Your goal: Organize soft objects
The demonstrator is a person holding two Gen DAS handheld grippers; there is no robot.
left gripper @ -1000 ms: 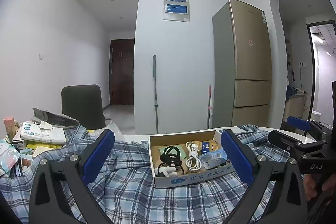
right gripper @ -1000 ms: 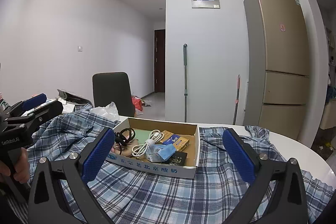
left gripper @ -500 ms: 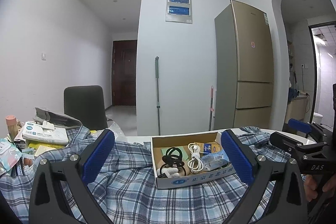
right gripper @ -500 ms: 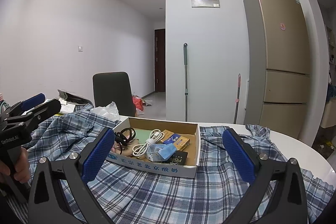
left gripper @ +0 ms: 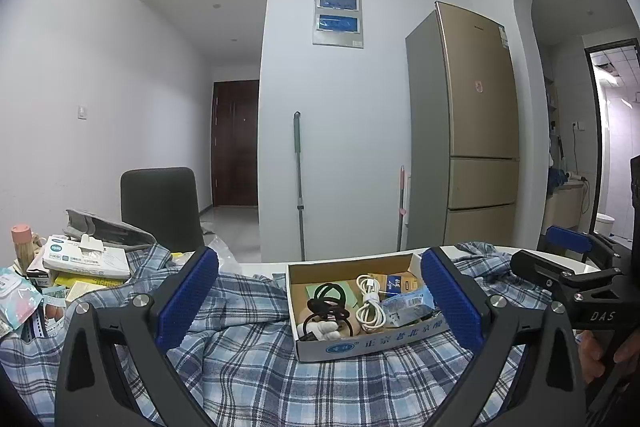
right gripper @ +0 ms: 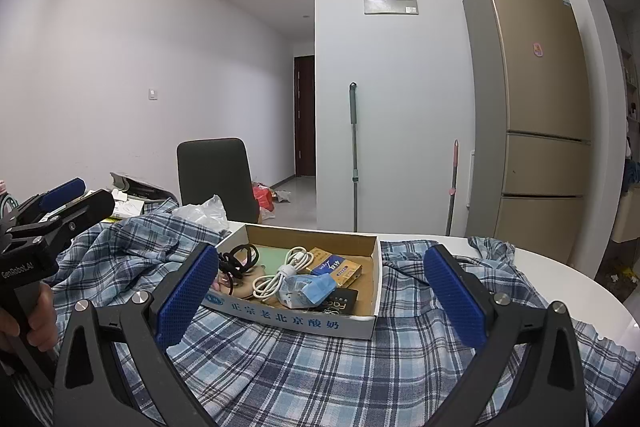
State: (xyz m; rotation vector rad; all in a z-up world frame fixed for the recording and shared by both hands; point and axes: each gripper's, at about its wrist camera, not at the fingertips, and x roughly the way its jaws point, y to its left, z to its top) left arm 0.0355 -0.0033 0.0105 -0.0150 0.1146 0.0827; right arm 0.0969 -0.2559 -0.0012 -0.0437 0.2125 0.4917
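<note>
A blue plaid shirt (left gripper: 260,367) (right gripper: 360,379) lies spread and rumpled over the table. On it rests an open cardboard box (left gripper: 372,345) (right gripper: 288,319) holding black hair ties (left gripper: 326,301), a coiled white cable (right gripper: 280,273), a blue packet (right gripper: 318,287) and small cartons. My left gripper (left gripper: 320,299) hangs open just in front of the box, holding nothing; it also shows at the left of the right wrist view (right gripper: 68,203). My right gripper (right gripper: 320,291) is open too, facing the box from the right side, and appears at the right edge (left gripper: 556,259).
Tissue packs and papers (left gripper: 80,259) pile at the table's left. A dark chair (right gripper: 216,179) and a plastic bag (right gripper: 204,211) stand behind the table. The white table edge (right gripper: 580,283) curves at the right. A fridge (right gripper: 536,107) and mop (right gripper: 354,155) stand by the far wall.
The left wrist view has drifted very slightly. Both grippers stay open, and the shirt and box have not moved.
</note>
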